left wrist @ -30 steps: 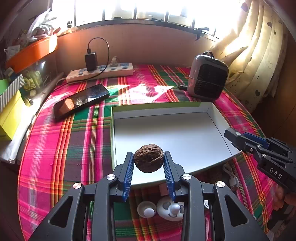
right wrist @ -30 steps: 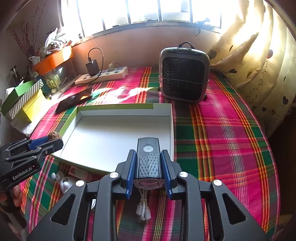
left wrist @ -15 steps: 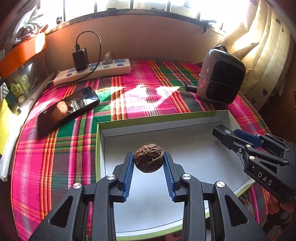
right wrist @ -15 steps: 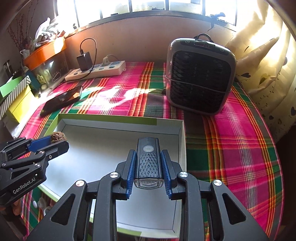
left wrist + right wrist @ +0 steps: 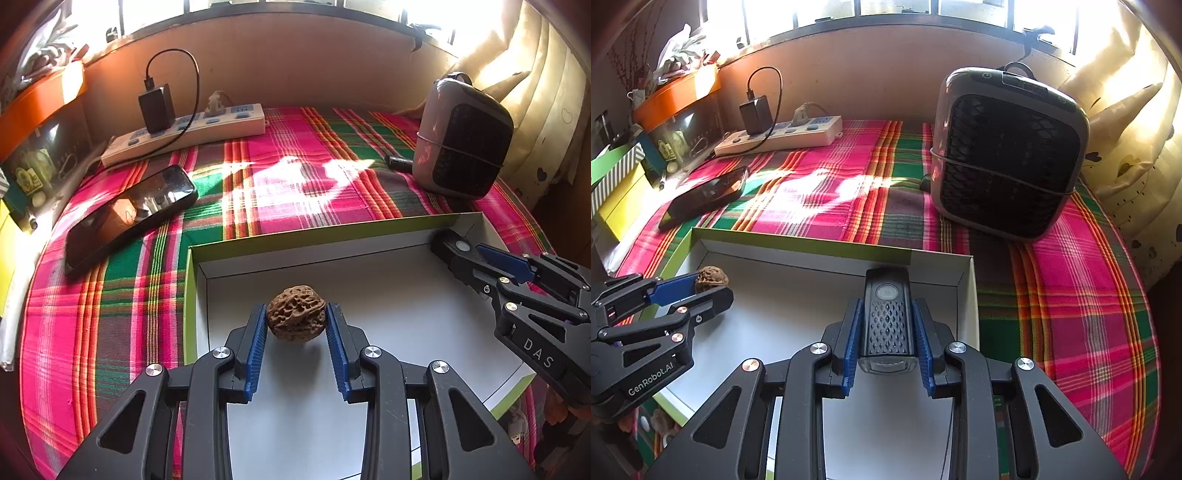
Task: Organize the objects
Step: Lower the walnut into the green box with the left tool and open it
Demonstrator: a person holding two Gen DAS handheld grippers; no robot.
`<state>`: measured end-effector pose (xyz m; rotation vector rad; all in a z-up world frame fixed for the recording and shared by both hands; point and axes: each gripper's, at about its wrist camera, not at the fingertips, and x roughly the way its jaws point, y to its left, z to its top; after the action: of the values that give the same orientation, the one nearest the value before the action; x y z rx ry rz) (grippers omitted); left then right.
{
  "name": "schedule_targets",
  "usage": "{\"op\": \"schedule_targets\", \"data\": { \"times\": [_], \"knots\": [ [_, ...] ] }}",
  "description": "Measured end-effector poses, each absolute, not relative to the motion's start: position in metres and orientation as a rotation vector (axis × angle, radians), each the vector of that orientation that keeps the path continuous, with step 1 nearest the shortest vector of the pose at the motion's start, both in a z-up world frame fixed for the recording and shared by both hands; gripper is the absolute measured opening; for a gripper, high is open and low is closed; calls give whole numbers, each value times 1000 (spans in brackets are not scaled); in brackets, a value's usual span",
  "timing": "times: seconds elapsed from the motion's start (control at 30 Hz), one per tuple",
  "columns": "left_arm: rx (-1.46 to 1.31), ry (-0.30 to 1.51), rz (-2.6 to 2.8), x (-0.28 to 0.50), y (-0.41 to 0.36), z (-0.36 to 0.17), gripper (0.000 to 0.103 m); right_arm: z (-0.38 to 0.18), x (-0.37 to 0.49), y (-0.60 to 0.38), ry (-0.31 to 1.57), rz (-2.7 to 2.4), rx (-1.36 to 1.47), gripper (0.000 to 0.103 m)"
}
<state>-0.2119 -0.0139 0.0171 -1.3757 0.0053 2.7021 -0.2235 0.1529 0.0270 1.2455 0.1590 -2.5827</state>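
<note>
My left gripper (image 5: pixel 296 325) is shut on a brown walnut (image 5: pixel 296 318) and holds it over the left part of the shallow white box with a green rim (image 5: pixel 314 236). My right gripper (image 5: pixel 887 332) is shut on a black bike light (image 5: pixel 887 317) and holds it over the box's far right corner (image 5: pixel 964 266). The right gripper shows in the left wrist view (image 5: pixel 458 254), the left gripper with the walnut (image 5: pixel 712 279) in the right wrist view (image 5: pixel 701 288). I cannot tell whether either object touches the box floor.
A black phone (image 5: pixel 129 218) lies left of the box. A white power strip with a charger (image 5: pixel 184 129) lies by the back wall. A grey heater (image 5: pixel 1008 155) stands behind the box's right corner. Small items (image 5: pixel 661 424) lie at the box's near side.
Both grippers have moved forward and down over the box, each still holding its object. The bike light is now near the far right corner, the walnut over the left part.
</note>
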Motion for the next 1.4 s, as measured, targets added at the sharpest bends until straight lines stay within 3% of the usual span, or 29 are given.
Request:
{"op": "schedule_targets", "data": {
  "times": [0.7,0.87,1.1,1.4],
  "knots": [
    [-1375,5,2692,-215,-13,17,31,22,-225,152,162,-2596,1272,29],
    [-1373,-2,2685,-214,-14,17,34,23,-223,155,153,-2603,1266,40],
    [-1338,2,2699,-203,-11,22,35,31,-213,156,149,-2619,1232,47],
    [-1287,8,2748,-180,-14,33,35,40,-194,163,109,-2645,1191,48]
  ]
}}
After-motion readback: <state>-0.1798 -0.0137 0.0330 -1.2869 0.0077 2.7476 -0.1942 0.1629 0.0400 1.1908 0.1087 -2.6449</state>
